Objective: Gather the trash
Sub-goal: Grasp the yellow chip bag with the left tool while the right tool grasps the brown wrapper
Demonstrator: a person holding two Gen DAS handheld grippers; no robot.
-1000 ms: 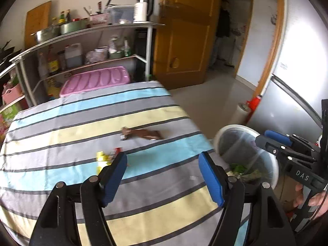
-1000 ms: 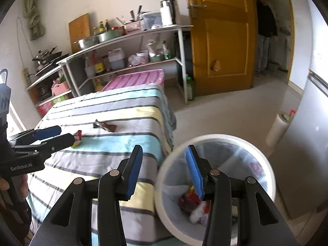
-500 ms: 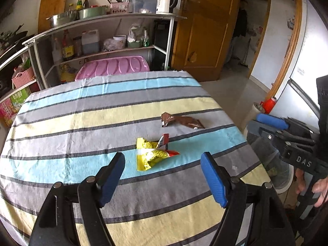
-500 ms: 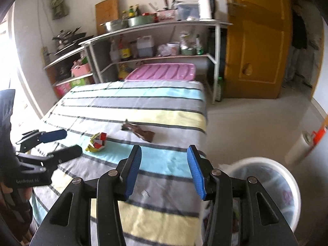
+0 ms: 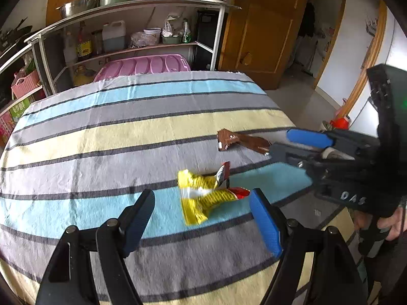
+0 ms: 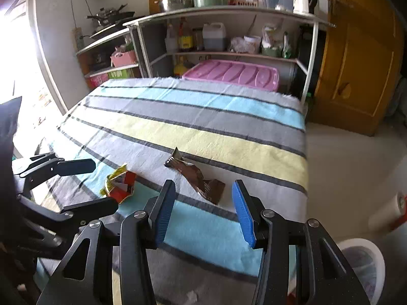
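Our fingers (image 5: 264, 221) on the left gripper (image 5: 202, 218) stand apart, grasping nothing, with the yellow wrapper (image 5: 203, 198) lying on the striped cloth (image 5: 127, 132) just beyond and between them. The right gripper (image 6: 203, 211) is released too, and the brown wrapper (image 6: 198, 178) lies just past its tips, untouched. Only the right view shows us the white bin (image 6: 366, 261) on the floor, below and right of those fingers. Only the left view shows a hand (image 5: 391, 221) gripping the right gripper's handle.
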